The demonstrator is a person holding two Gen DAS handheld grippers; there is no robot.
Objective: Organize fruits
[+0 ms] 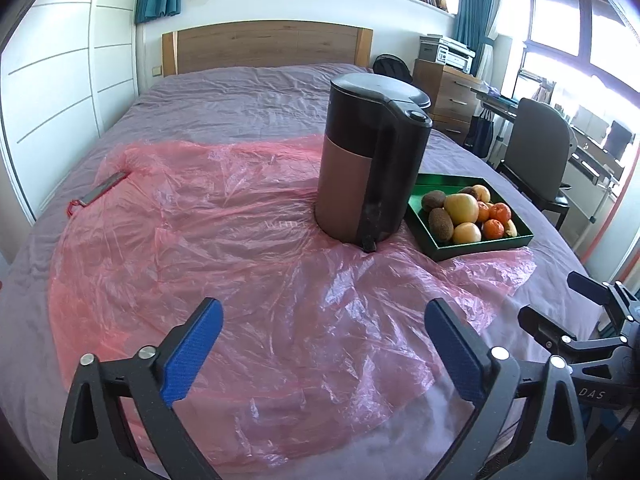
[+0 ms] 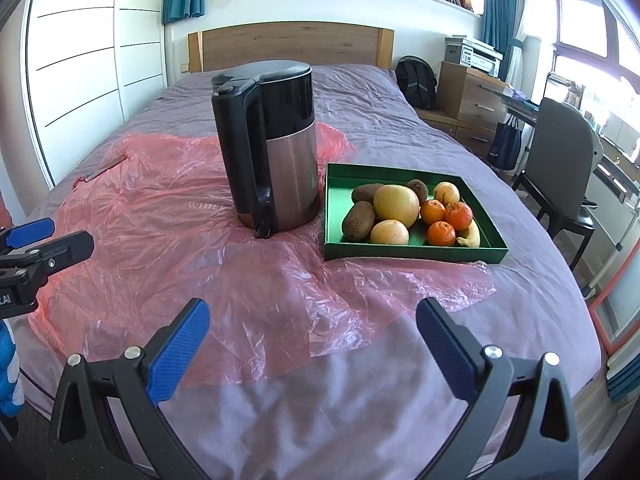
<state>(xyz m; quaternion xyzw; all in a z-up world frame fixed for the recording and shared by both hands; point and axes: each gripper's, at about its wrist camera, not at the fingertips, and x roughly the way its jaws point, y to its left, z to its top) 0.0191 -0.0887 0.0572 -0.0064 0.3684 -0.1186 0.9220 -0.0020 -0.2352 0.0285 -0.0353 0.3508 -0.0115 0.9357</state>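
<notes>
A green tray (image 2: pixel 412 254) rests on the bed and holds a large grapefruit (image 2: pixel 396 205), a smaller yellow fruit (image 2: pixel 389 232), kiwis (image 2: pixel 358 220), several tangerines (image 2: pixel 441 233) and a small banana (image 2: pixel 471 236). The same tray (image 1: pixel 480 246) shows at the right in the left wrist view, behind the kettle. My left gripper (image 1: pixel 324 344) is open over the pink plastic, with nothing between its blue pads. My right gripper (image 2: pixel 312 344) is open too, empty, near the bed's front edge, short of the tray.
A black and steel kettle (image 2: pixel 272 148) stands on a crumpled pink plastic sheet (image 2: pixel 168 240) just left of the tray. A flat metal item with a red loop (image 1: pixel 102 192) lies at the far left. A chair (image 2: pixel 560 168) and desk stand right of the bed.
</notes>
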